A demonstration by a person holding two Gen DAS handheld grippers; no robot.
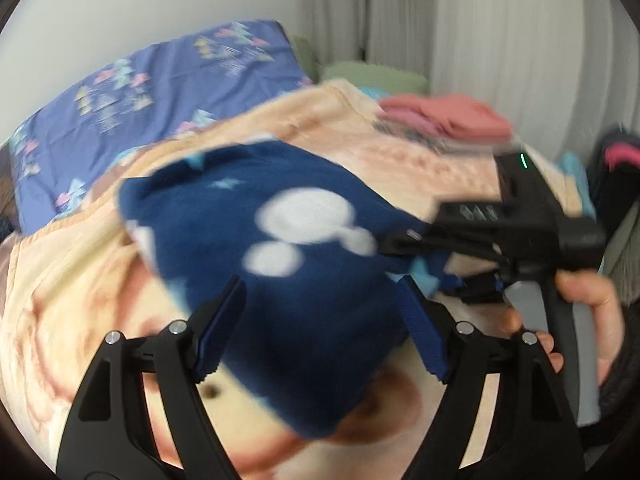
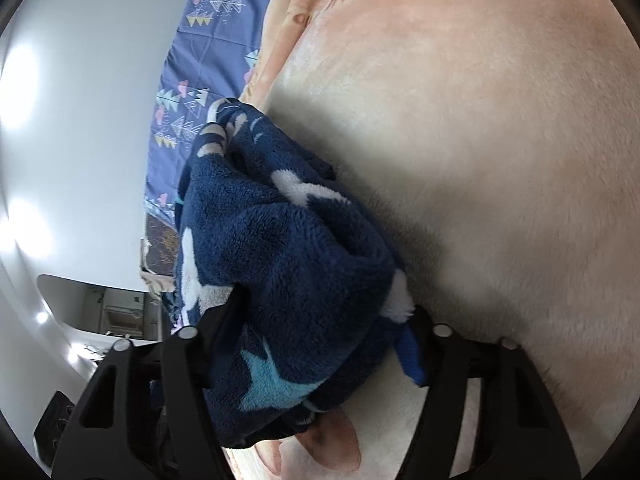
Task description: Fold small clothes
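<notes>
A navy fleece garment (image 1: 288, 272) with white blobs and pale blue stars lies rumpled on the peach blanket (image 1: 420, 160). My left gripper (image 1: 320, 296) hovers over its near part, jaws wide apart; the blue pads (image 1: 224, 320) do not press the cloth. In the left wrist view a hand (image 1: 592, 312) holds my right gripper (image 1: 416, 256), which has the garment's right edge. In the right wrist view the garment (image 2: 288, 248) is bunched thickly between the fingers of my right gripper (image 2: 326, 304), which is shut on it; the fingertips are buried in the fleece.
A purple sheet with a tree print (image 1: 160, 92) runs along the far left by the white wall. A stack of pink folded clothes (image 1: 448, 116) lies at the back right, with a green cloth (image 1: 372, 74) behind it. Dark clothing (image 1: 616, 168) sits at the far right.
</notes>
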